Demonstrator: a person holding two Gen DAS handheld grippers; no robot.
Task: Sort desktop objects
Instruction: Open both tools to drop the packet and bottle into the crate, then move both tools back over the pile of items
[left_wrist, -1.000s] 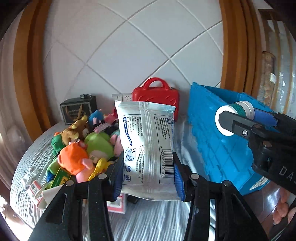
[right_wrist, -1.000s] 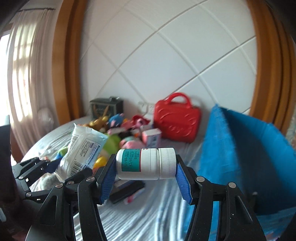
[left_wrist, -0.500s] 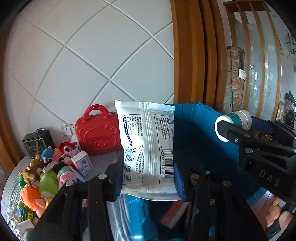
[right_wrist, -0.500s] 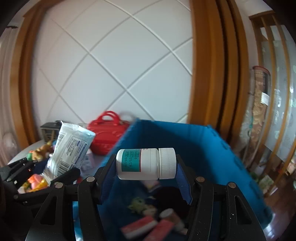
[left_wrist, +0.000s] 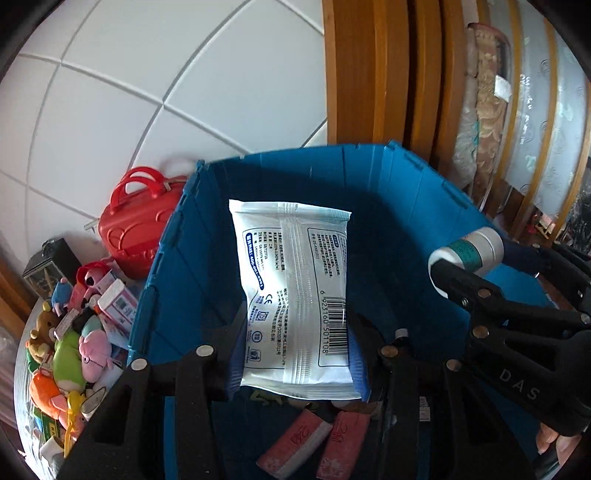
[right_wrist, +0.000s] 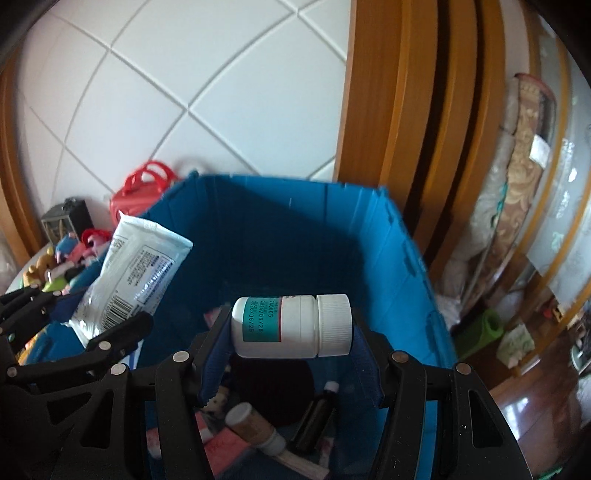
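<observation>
Standing upright at the centre of the left wrist frame, a white sealed packet (left_wrist: 295, 291) is being clamped at its lower half between the blue pads of the left gripper (left_wrist: 295, 363), its barcode running along the right edge and its top rising well above the fingers. In the right wrist frame a white pill bottle (right_wrist: 291, 326) with a teal label and a ribbed white cap is being squeezed lengthwise, lying level across the centre, by the right gripper (right_wrist: 291, 363); one pad is being pressed against its base on the left and the other against its cap on the right. Both items are being held over the open blue crate (left_wrist: 369, 192), whose walls are filling the middle of both frames. On the crate floor, at the bottom of the frames, two pink blocks (left_wrist: 317, 439), a dark vial (right_wrist: 314, 413) and a brown bottle with a white cap (right_wrist: 255, 428) are being shown lying loose. At the left edge, outside the crate, a red toy case (left_wrist: 136, 229) is being shown against the white tiled wall, with a heap of plush toys (left_wrist: 70, 354) below it on the tabletop. At the lower right corner of the left wrist frame, fingertips of a person's hand (left_wrist: 554, 439) are being glimpsed behind the right gripper.
</observation>
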